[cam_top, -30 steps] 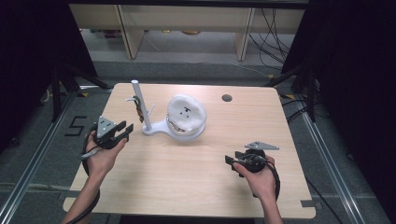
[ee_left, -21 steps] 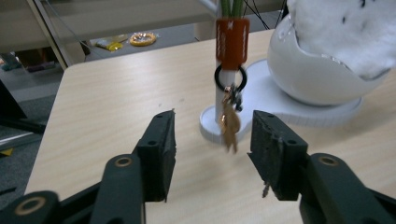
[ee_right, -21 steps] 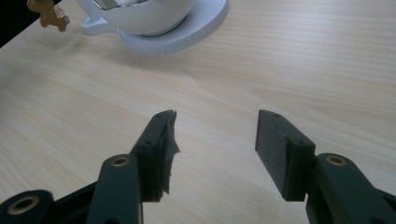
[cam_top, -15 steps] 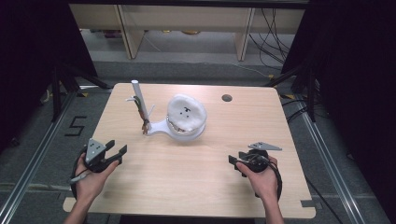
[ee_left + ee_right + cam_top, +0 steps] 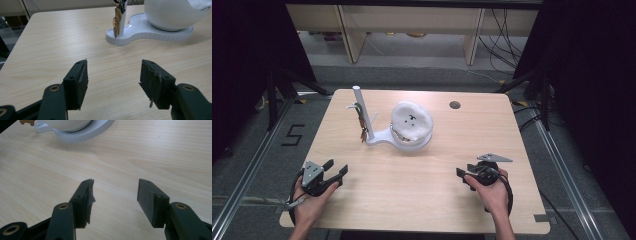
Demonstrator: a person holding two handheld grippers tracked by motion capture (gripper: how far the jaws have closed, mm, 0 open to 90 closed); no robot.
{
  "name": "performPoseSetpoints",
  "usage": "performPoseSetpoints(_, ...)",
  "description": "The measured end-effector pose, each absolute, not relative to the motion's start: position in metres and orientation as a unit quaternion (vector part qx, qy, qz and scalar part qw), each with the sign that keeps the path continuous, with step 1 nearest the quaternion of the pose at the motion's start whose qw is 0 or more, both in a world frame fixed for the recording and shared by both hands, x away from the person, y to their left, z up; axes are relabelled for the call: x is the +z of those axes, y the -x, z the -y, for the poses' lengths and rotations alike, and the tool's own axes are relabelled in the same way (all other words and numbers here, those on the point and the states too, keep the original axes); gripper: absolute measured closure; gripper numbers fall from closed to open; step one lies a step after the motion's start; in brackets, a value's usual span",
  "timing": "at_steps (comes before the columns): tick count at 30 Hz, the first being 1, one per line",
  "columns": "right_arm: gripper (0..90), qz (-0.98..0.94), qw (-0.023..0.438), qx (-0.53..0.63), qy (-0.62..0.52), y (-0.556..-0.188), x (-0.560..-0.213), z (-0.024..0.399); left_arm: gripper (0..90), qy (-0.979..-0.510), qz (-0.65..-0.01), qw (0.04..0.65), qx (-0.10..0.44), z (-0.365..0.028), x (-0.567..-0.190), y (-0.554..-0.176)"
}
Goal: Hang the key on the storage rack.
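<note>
Withdrawn from the white stand [image 5: 398, 136] to the table [image 5: 422, 175] edge at seven o'clock, the left hand-held gripper [image 5: 333, 172], jaws just opened and empty, is seen apart like the right hand-held gripper [image 5: 463, 174], suggesting hanging is finished.

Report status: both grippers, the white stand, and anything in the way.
Left gripper jaws just opened, nothing between them. Right gripper open, empty. White stand upright mid-table, brown trinket hanging on its post, untouched. Table between stand and grippers bare.

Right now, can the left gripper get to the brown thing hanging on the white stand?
Probably yes: the left gripper is open and empty, with bare table between it and the brown thing.
</note>
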State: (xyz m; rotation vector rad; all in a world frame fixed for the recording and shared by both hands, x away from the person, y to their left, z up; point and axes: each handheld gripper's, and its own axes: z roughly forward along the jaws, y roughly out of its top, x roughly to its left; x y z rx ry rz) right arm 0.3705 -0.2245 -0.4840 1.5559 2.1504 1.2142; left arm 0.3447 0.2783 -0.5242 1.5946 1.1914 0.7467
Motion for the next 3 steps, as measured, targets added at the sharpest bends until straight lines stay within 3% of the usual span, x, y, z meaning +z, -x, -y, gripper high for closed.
performPoseSetpoints(3, 47.4, -0.731, 0.111, 0.414, -0.53, -0.3704, -0.4841, 0.2237, 38.6, -0.659, -0.49, 0.481, 0.308, -0.2778, -0.5238, -0.3444)
